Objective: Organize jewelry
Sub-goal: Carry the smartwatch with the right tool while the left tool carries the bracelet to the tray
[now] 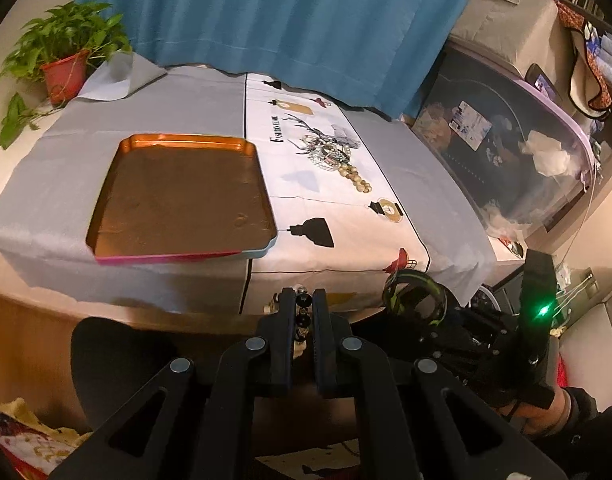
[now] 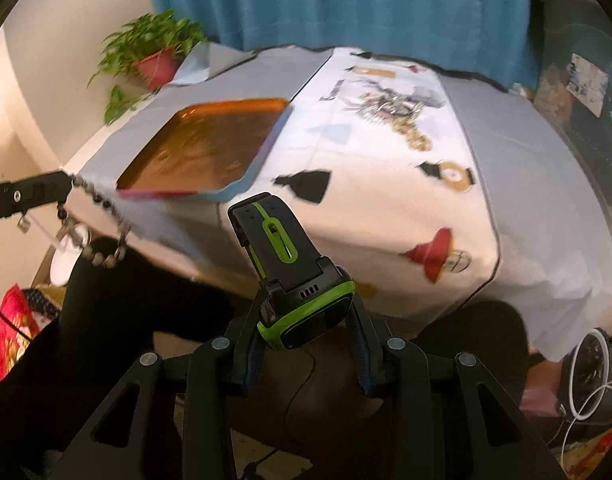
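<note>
Right gripper is clamped on a black-and-lime watch, gripping the case by its sides; the strap sticks up and away from the jaws, long axis running toward the tray, buckle end farthest out. The watch has a black body, lime bezel and a lime stripe with a slot down the strap. Left gripper is clenched nearly shut on a beaded necklace; from its own camera only a few dark beads show between the fingers, the rest hidden. In the right wrist view the necklace hangs in a loop below the left fingers, brown and dark beads, motion-blurred. Both grippers are held off the table's near edge. The orange tray sits on grey cloth; the jewelry pile lies on the white printed cloth, individual pieces hard to separate.
</note>
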Motion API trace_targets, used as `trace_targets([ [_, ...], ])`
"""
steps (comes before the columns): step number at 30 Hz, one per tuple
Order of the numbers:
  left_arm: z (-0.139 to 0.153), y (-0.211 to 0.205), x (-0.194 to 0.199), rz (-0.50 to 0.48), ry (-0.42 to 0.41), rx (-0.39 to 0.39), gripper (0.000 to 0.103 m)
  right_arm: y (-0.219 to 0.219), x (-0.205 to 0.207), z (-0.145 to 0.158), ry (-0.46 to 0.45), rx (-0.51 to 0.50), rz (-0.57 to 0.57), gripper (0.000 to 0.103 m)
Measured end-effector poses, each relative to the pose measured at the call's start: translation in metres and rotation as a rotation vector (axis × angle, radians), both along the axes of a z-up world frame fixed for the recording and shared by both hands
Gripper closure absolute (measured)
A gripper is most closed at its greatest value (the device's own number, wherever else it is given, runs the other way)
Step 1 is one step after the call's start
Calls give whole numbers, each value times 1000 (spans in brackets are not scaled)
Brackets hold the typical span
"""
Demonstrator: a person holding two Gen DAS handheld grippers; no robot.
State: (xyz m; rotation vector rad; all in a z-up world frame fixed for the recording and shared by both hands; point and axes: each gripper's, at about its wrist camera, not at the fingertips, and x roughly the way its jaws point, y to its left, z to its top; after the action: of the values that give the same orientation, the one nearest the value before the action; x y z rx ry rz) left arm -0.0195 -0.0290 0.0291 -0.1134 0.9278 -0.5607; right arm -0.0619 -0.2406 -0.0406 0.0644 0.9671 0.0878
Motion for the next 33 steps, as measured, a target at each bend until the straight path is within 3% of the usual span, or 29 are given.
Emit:
trace_targets([
  [17, -7, 16, -6, 33, 2, -5, 97, 20, -4, -4, 24, -30, 45, 64],
  [33, -21, 41, 18, 79, 21, -22, 97, 42, 33, -3, 43, -94, 82, 64],
])
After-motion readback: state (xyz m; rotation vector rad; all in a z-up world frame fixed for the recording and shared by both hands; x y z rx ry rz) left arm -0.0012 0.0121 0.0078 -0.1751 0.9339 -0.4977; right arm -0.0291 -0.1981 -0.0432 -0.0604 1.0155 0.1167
